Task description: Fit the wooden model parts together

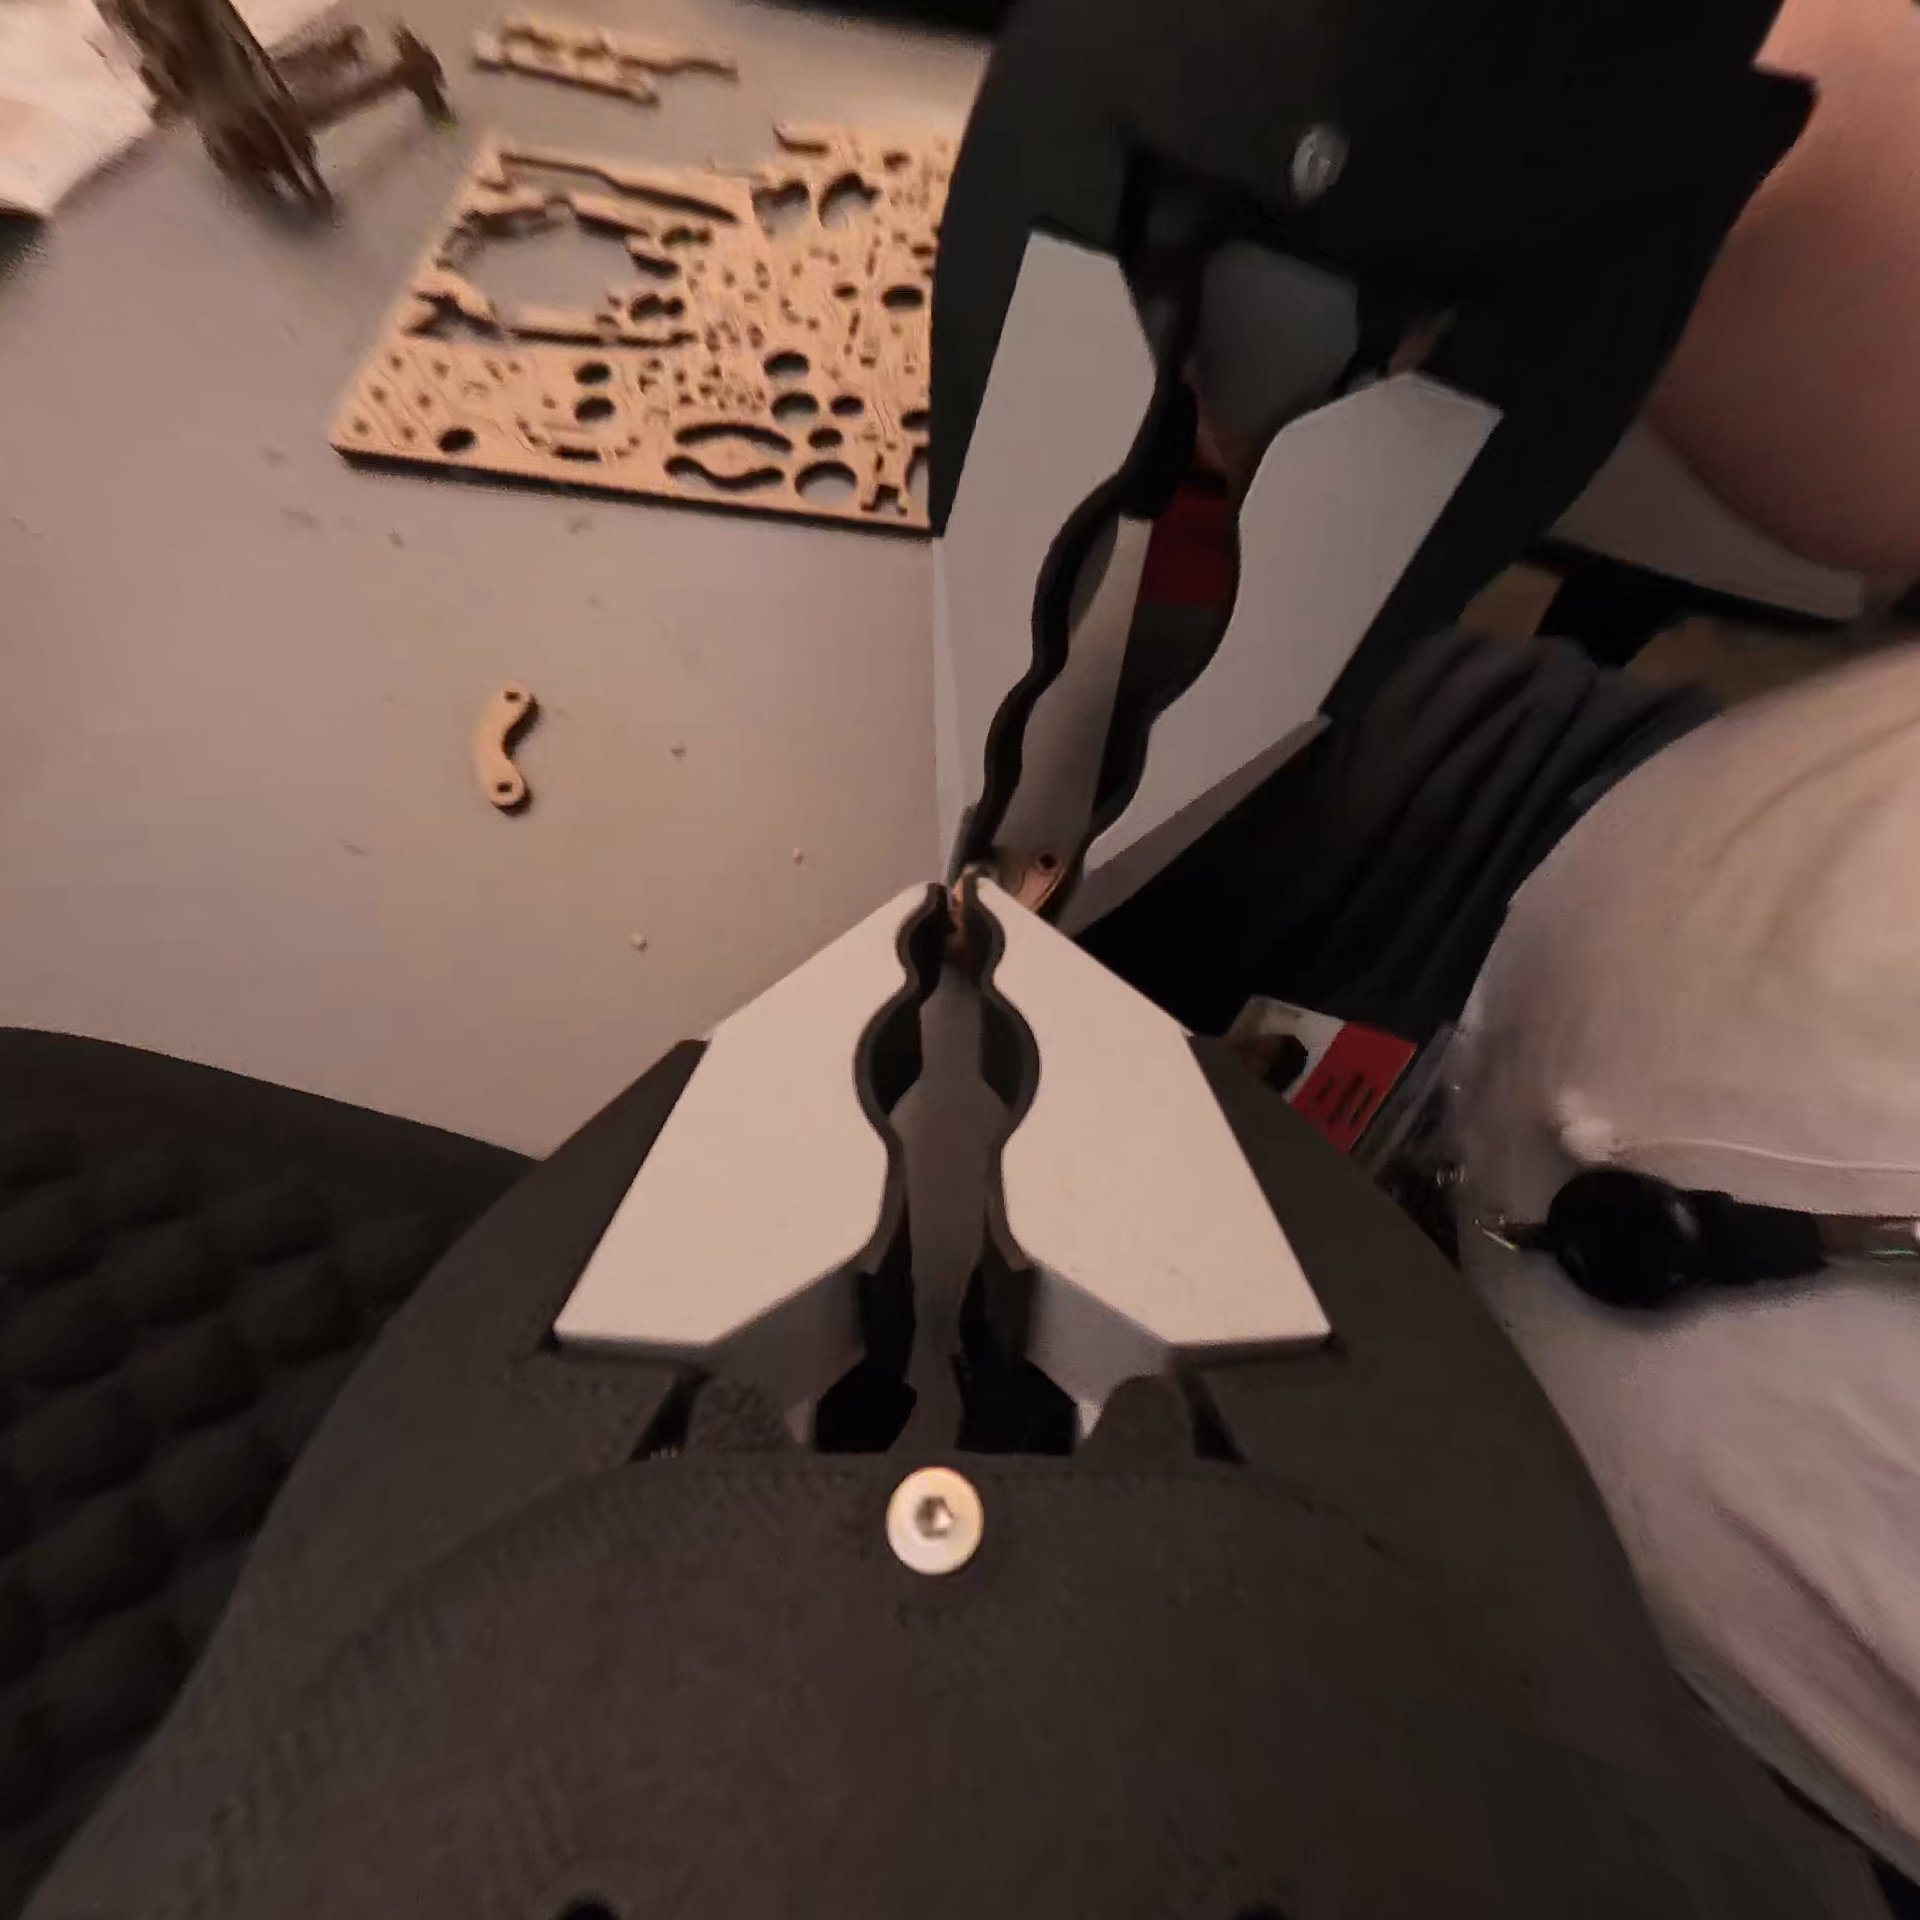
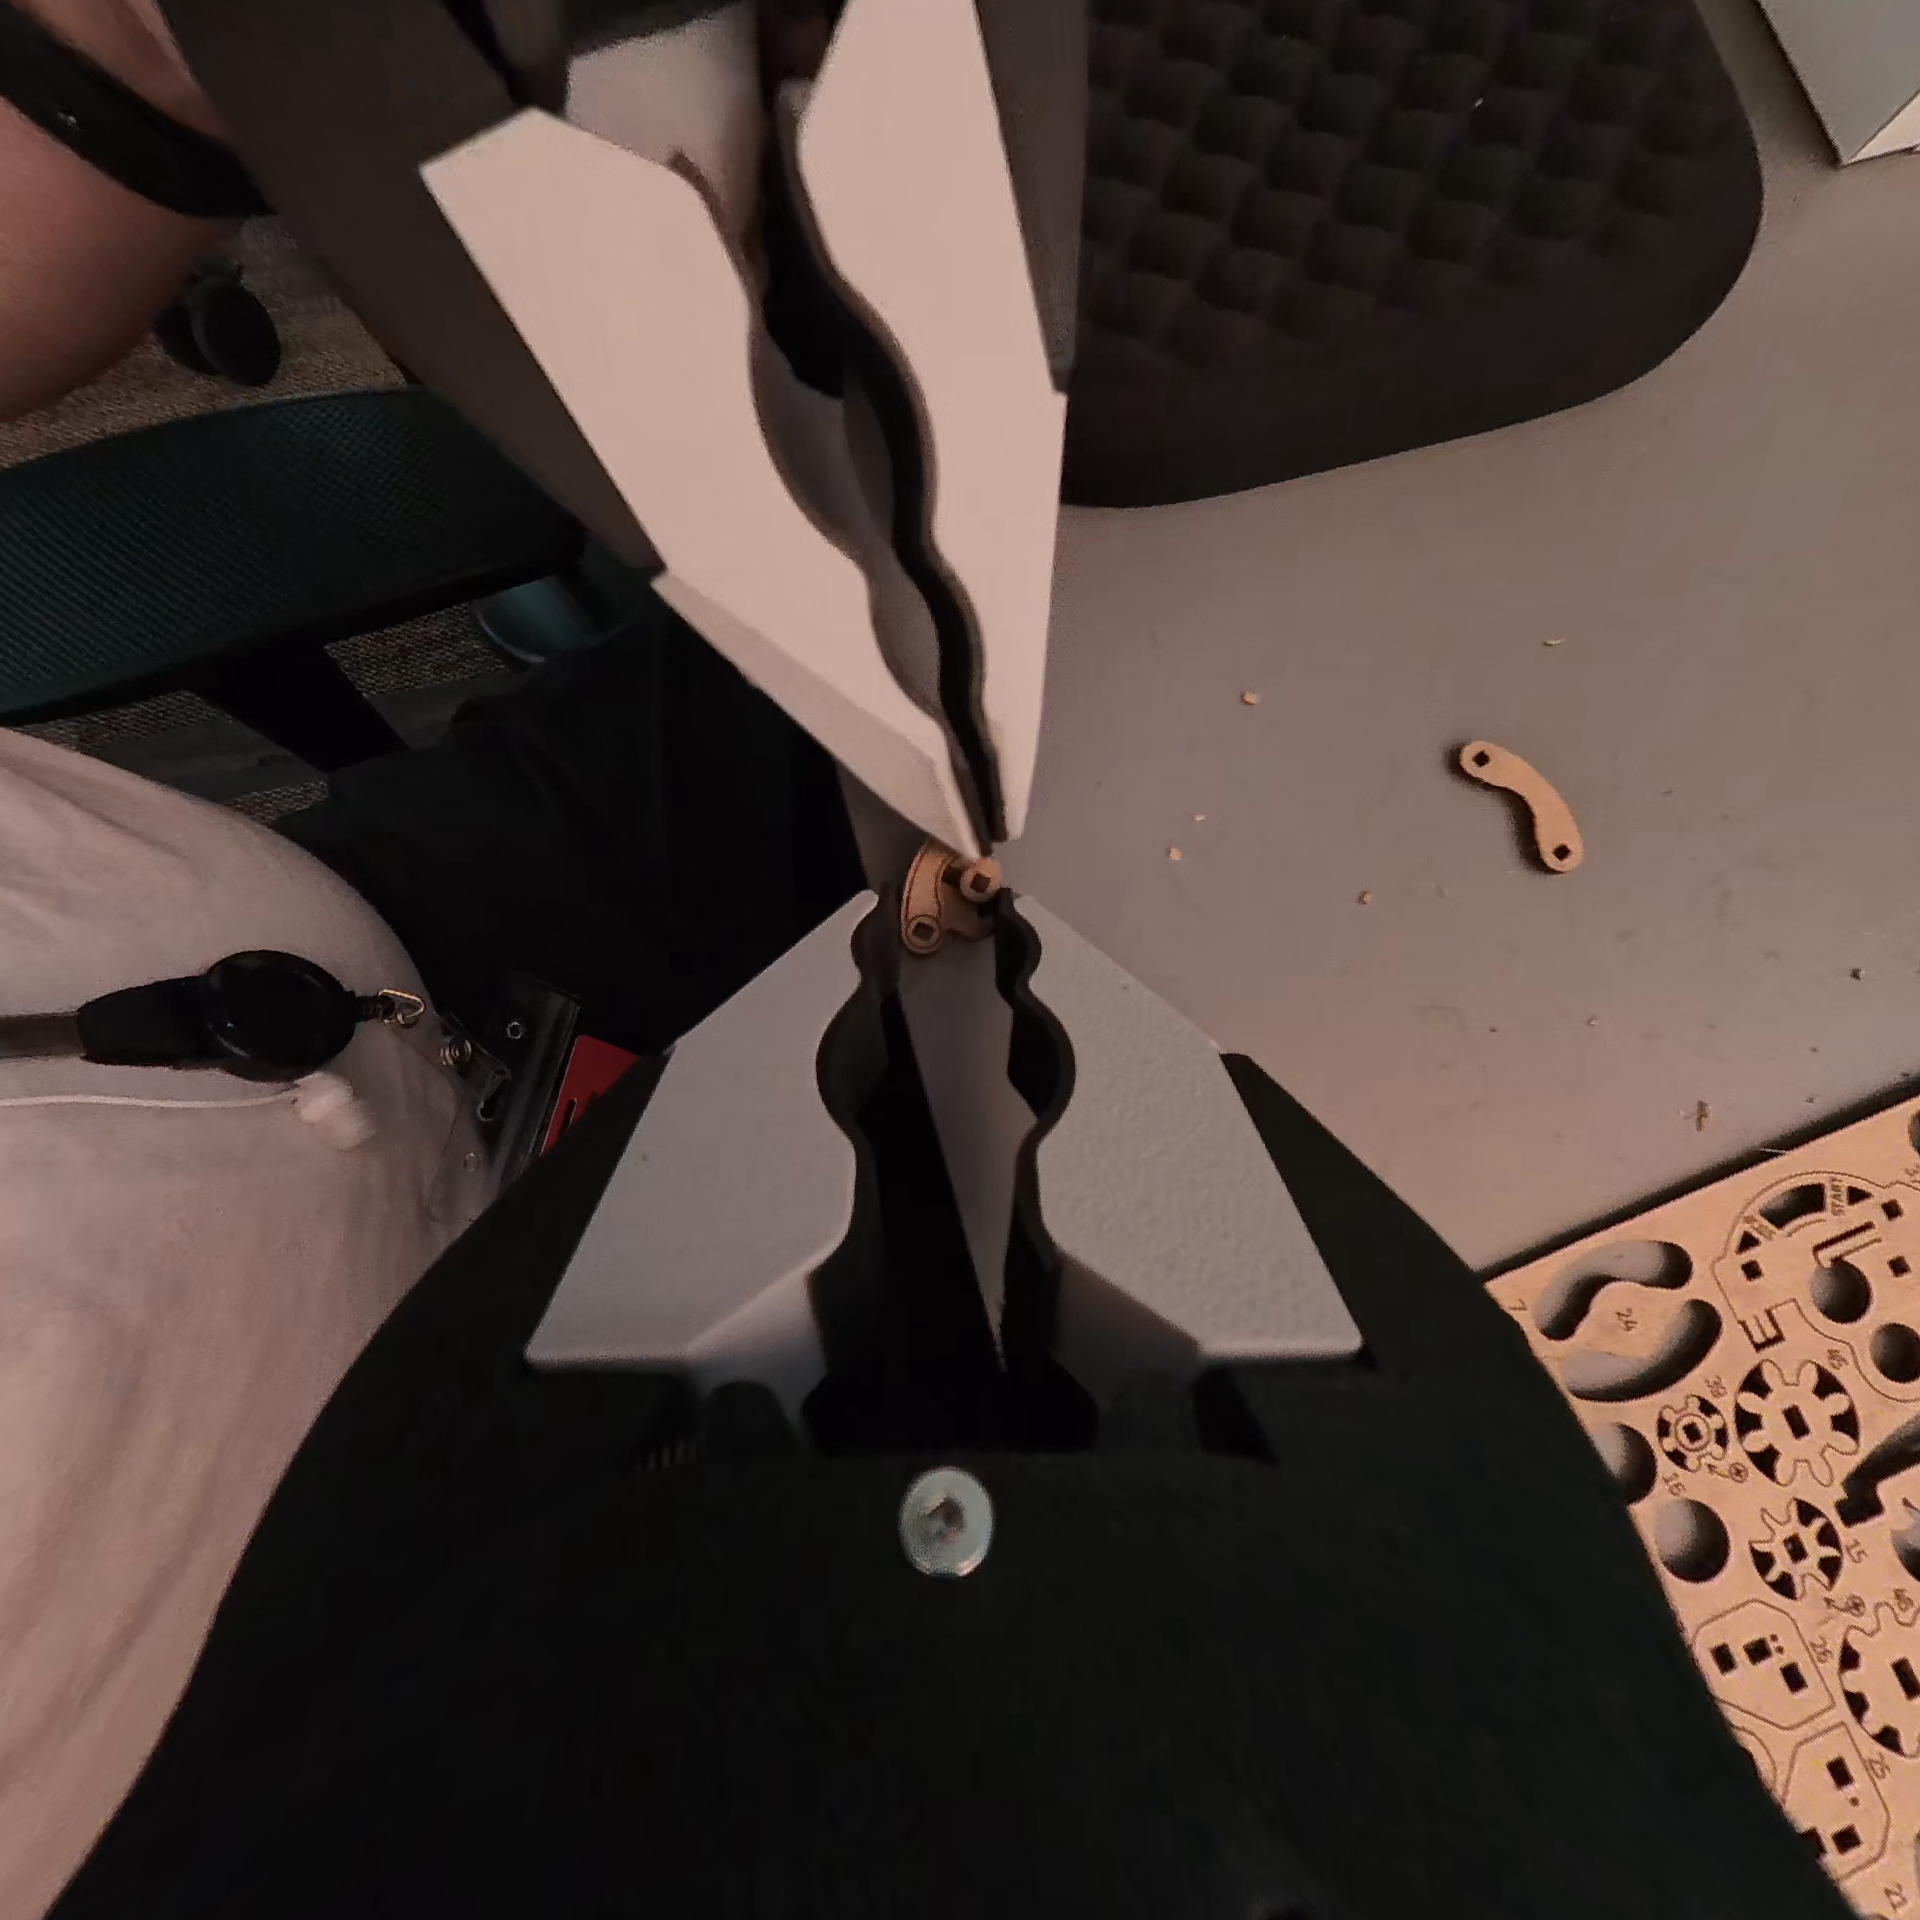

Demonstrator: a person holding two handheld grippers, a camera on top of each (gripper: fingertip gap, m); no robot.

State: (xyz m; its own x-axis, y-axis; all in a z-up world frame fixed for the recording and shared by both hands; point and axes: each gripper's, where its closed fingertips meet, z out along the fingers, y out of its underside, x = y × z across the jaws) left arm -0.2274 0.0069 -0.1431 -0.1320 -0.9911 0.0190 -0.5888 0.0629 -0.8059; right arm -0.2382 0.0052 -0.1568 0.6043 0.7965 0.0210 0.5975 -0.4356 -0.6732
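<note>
Meeting tip to tip above the grey table (image 2: 1299, 644), the two grippers each pinch a small wooden piece. The right gripper (image 2: 940, 914) has its fingers nearly closed on a curved wooden link (image 2: 925, 904) with a square hole. The left gripper (image 1: 961, 904) is squeezed tight on a tiny wooden peg (image 2: 980, 878), which touches the link. Well apart from them, a second curved link (image 2: 1522, 802) lies loose on the table. A punched-out wooden sheet (image 1: 644, 343) lies flat farther off, and a black foam pad (image 2: 1403, 239) sits near the table's edge.
</note>
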